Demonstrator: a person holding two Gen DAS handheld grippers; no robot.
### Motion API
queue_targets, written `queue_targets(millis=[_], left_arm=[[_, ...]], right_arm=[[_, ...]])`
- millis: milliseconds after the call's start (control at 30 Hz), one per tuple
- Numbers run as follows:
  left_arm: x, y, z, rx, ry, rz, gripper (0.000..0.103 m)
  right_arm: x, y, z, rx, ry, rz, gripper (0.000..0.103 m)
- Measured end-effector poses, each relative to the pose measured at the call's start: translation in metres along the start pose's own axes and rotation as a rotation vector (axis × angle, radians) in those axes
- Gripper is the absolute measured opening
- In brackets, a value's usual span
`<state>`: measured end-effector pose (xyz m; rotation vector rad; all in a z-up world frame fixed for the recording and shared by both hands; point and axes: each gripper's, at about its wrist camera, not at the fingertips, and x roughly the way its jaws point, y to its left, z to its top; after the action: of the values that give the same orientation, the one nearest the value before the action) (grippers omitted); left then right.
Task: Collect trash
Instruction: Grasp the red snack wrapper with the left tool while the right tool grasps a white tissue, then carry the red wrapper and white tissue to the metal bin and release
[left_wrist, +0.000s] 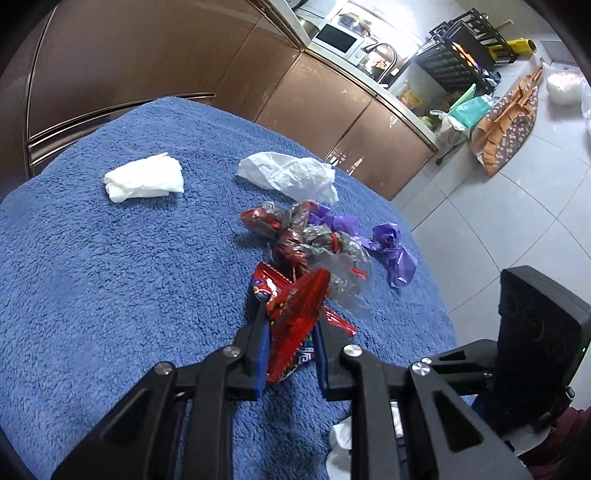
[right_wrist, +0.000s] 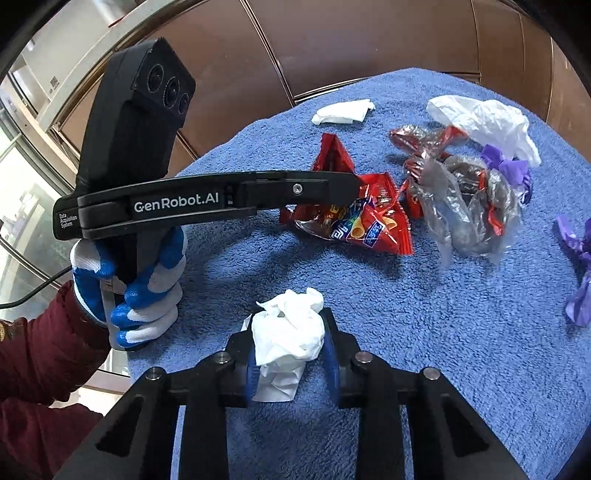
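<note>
On a blue towel (left_wrist: 110, 277), my left gripper (left_wrist: 291, 314) is shut on a red snack wrapper (left_wrist: 295, 295). The right wrist view shows it from the side, with the wrapper (right_wrist: 369, 225) hanging at its tips. My right gripper (right_wrist: 290, 321) is shut on a crumpled white tissue (right_wrist: 288, 332) near the towel's front. Loose trash lies beyond: a folded white tissue (left_wrist: 146, 177), a white plastic bag (left_wrist: 291, 175), a crumpled clear-and-red wrapper (left_wrist: 306, 236) and purple plastic scraps (left_wrist: 391, 247).
A gloved hand (right_wrist: 140, 295) with a dark red sleeve holds the left gripper's handle. Brown cabinet fronts (left_wrist: 147, 55) stand behind the towel. To the right the towel ends above a tiled floor (left_wrist: 498, 206) with bags (left_wrist: 506, 125) and a dish rack (left_wrist: 458, 59).
</note>
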<state>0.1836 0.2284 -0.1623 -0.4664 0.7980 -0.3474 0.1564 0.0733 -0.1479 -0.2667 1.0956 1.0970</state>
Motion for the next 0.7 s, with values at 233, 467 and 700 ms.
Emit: queue_targets(millis=[233,467,700], left_arm=[[-0.024,-0.013,-0.004,0.015,-0.033,-0.001,0.019],[-0.061,-0.033,-0.009,0.045,-0.079,0.009,0.019],[-0.091,-0.057,-0.012,0.082,-0.117,0.020,0.019]], right_arm=[[-0.041,0.002,-0.022,0.027,-0.074,-0.060,0.025],[-0.097,-0.002,-0.044,0.102,-0.198,-0.147,0.025],[-0.154,-0.012,-0.065,0.182,-0.353,-0.240,0.025]])
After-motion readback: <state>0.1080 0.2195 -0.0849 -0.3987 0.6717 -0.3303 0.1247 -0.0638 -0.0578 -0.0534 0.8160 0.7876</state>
